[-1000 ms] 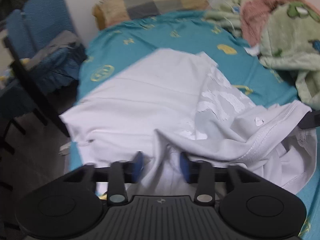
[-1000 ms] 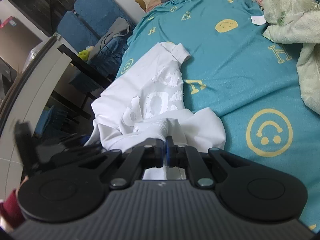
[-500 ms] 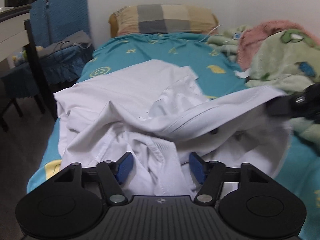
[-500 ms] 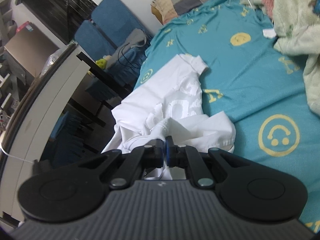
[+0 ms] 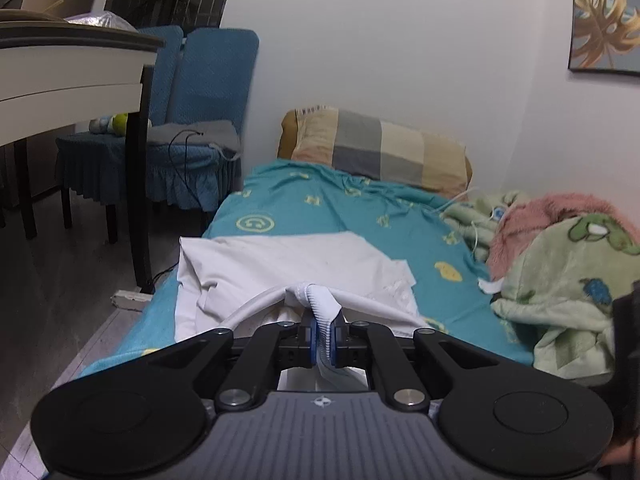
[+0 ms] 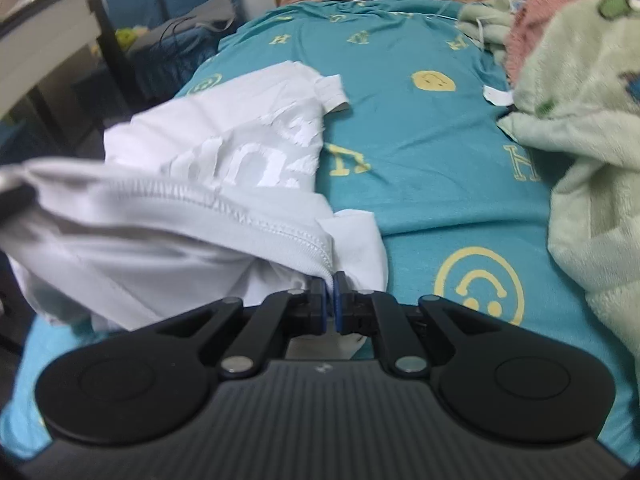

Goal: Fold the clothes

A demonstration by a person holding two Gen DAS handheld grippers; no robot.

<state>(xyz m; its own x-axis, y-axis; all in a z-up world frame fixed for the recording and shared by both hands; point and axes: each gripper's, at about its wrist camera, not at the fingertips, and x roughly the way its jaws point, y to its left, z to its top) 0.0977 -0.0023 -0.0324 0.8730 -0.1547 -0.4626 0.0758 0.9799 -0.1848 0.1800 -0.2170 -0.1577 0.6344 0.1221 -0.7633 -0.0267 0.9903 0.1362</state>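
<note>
left hand-held gripper (image 5: 325, 334) pinching white shirt (image 5: 296, 264)

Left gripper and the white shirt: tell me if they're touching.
Touching. The left wrist view shows the left gripper shut on a bunched ribbed edge of the white shirt, the fabric pinched between its blue pads.

Right view: white shirt (image 6: 168, 216) blurs left of the gripper; left edge crops its hem. Left view: own body hides shirt's near end.

My left tool (image 5: 325, 334): matte black linkage arms, blue pads, silver pivot screws, ribbed grey housing with small star logo. Right tool (image 6: 330, 298): same black build, blue pads.
</note>
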